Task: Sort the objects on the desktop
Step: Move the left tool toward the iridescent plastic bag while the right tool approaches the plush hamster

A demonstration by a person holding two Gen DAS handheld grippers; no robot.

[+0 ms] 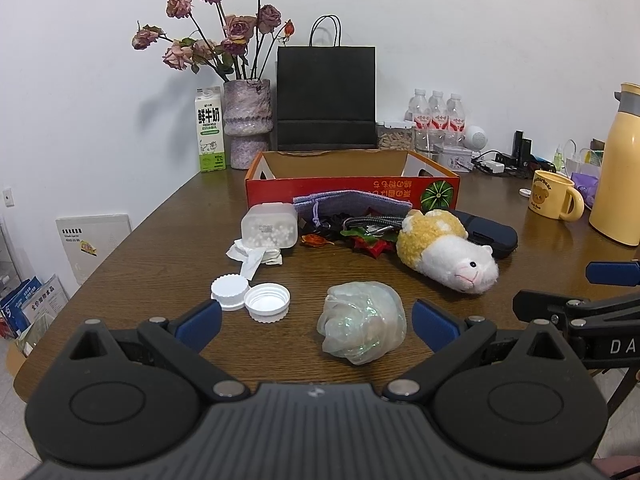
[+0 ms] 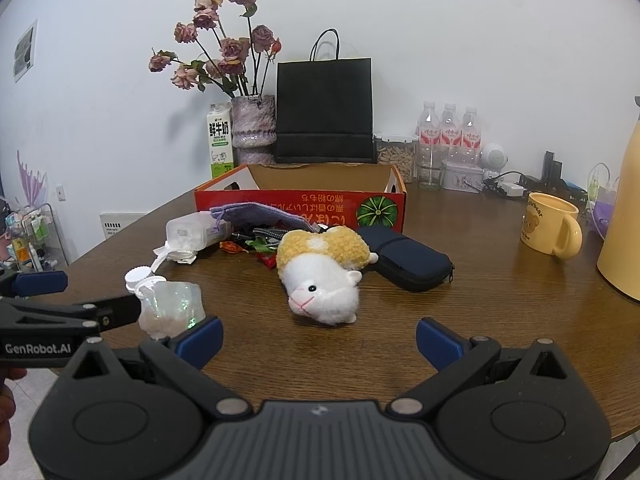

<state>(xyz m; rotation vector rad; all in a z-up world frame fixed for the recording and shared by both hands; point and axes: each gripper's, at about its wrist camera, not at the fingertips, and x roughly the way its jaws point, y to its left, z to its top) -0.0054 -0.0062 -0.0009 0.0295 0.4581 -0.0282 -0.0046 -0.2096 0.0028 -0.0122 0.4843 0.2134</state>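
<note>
Sorting looks barely started, judging by the layout. The red cardboard box (image 1: 352, 192) toward the table's far edge shows nothing inside from these angles. Loose items all sit on the table (image 1: 168, 248) in front of it: plush hamster (image 2: 320, 276), iridescent plastic wad (image 1: 362, 322), two white caps (image 1: 250, 296), clear container (image 1: 270, 226), purple pouch (image 1: 348, 204), dark case (image 2: 404, 256). Left hand-held gripper (image 1: 316, 320) is open, empty, near edge, lined up on the wad. Right hand-held gripper (image 2: 318, 340) is open, empty, facing the hamster.

Yellow flask (image 1: 618, 168) cut by right edge; items under purple pouch (image 1: 352, 204) mostly hidden, can't ID.
</note>
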